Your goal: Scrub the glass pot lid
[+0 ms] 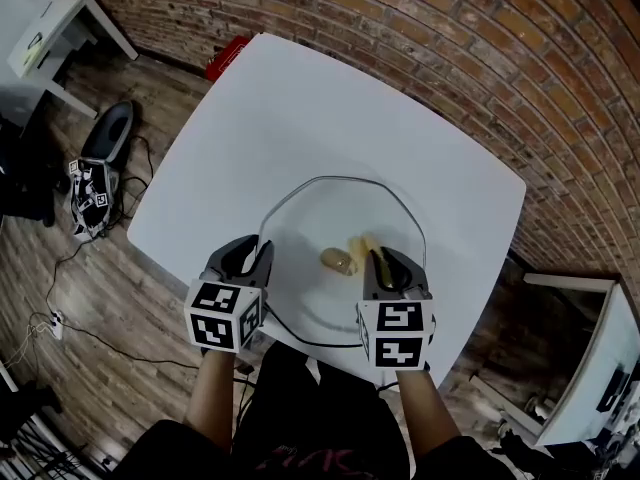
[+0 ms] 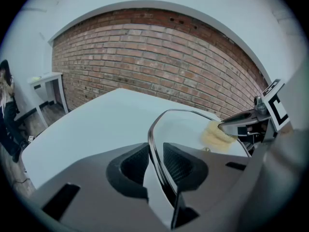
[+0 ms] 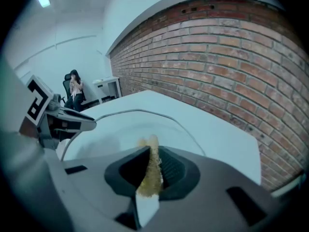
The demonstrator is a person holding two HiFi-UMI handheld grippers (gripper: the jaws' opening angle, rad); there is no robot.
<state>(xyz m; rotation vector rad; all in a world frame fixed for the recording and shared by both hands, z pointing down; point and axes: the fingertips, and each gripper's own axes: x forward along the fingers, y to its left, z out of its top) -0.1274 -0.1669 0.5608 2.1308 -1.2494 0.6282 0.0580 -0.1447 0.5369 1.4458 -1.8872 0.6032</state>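
The glass pot lid (image 1: 325, 203), round with a thin metal rim, stands tilted up on the white table (image 1: 300, 108). My left gripper (image 1: 252, 258) is shut on its near-left rim; in the left gripper view the rim (image 2: 157, 144) runs between the pads. My right gripper (image 1: 385, 266) is shut on a yellow sponge (image 1: 361, 244), which presses against the glass near the lid's middle. A tan oval patch (image 1: 339, 261) shows beside it. In the right gripper view the sponge (image 3: 152, 166) is squeezed thin between the jaws, with the lid (image 3: 120, 129) behind it.
A red object (image 1: 228, 54) lies at the table's far edge below the brick wall (image 1: 420, 38). On the wooden floor to the left are a dark device (image 1: 108, 133), a marker cube (image 1: 90, 196) and cables. A white desk (image 1: 50, 38) stands far left. A person (image 3: 75, 88) sits beyond.
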